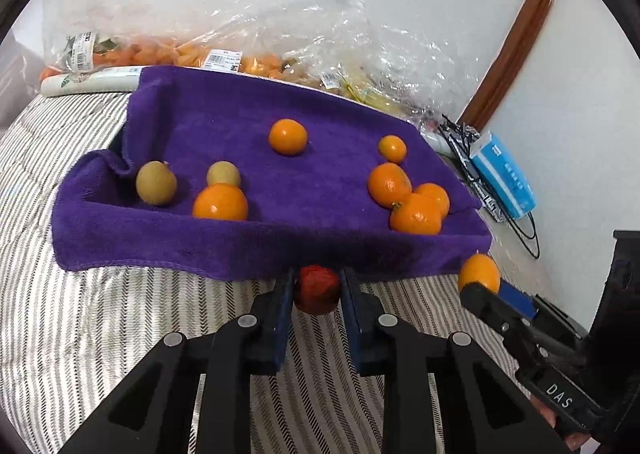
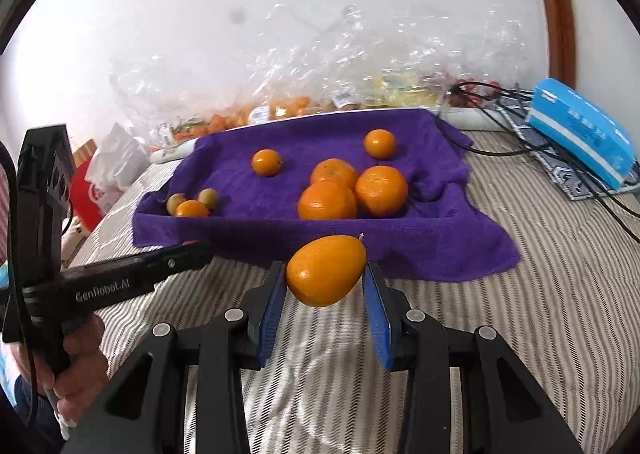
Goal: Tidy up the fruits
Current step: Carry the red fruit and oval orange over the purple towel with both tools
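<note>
- On the striped bed (image 1: 120,314), a purple towel (image 1: 224,121) is spread with its edges raised, and fruit lies scattered on it.
- Left tool (image 1: 316,290): its jaws are closed on a small red fruit (image 1: 317,289), just in front of the towel's near edge.
- Right tool (image 2: 326,282): its blue pads clamp an oval orange fruit (image 2: 326,270), held above the bed just short of the towel.
- At the towel's right side, three oranges (image 2: 344,191) sit touching in a cluster, with a smaller one (image 2: 379,143) behind them.
- One small orange (image 2: 266,162) lies alone near the middle.
- At the left side, two yellow-green fruits (image 1: 156,182) lie near each other; one orange (image 1: 220,201) sits just in front of the right-hand one.
- Behind the towel, clear plastic bags (image 1: 280,41) of produce lean against the wall.
- To the right, a blue box (image 2: 580,133) rests on the bed beside black cables (image 2: 500,151).
- A hand (image 2: 76,366) grips the left tool's handle.
</note>
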The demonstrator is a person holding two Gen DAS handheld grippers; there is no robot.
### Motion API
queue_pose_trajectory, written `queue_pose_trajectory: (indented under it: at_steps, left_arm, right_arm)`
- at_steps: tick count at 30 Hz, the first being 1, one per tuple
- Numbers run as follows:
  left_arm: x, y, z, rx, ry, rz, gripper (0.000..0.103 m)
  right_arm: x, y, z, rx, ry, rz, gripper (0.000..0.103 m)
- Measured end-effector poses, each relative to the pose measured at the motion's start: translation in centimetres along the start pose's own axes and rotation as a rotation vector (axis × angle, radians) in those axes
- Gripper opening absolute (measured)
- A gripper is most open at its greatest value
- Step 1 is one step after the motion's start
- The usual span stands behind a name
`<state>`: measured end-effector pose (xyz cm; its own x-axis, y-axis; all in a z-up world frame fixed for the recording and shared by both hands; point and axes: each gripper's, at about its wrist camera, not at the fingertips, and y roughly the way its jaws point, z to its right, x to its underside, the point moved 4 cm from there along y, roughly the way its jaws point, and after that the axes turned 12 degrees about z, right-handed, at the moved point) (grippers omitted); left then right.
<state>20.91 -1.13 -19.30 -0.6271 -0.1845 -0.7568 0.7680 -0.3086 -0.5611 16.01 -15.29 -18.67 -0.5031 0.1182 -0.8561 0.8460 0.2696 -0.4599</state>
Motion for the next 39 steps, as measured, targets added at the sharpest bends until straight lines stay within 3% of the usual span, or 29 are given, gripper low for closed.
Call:
queue_pose_trajectory:
  at_steps: [6, 14, 28, 39]
  left_arm:
    - [-0.7, -1.0, 0.0, 0.008, 0.017, 0.013, 0.023]
    - [-3.3, -2.5, -0.5, -0.007, 0.033, 0.060, 0.023]
    - [-9.7, -1.7, -2.2, -0.011, 0.006, 0.141, 0.023]
    - [-8.9, 2.2, -4.4, -0.046, -0.051, 0.109, 0.023]
  right_arm:
    - [-1.2, -0.9, -0.5, -0.031, -0.037, -0.027, 0.039]
    - [-5.8, -1.7, -1.1, 0.003, -0.069, 0.064, 0.039]
    - [-9.5, 1.9, -3.0, -0.021, -0.063, 0.120, 0.039]
    - [-10.6, 5.4, -1.4, 0.014, -0.030, 0.139, 0.039]
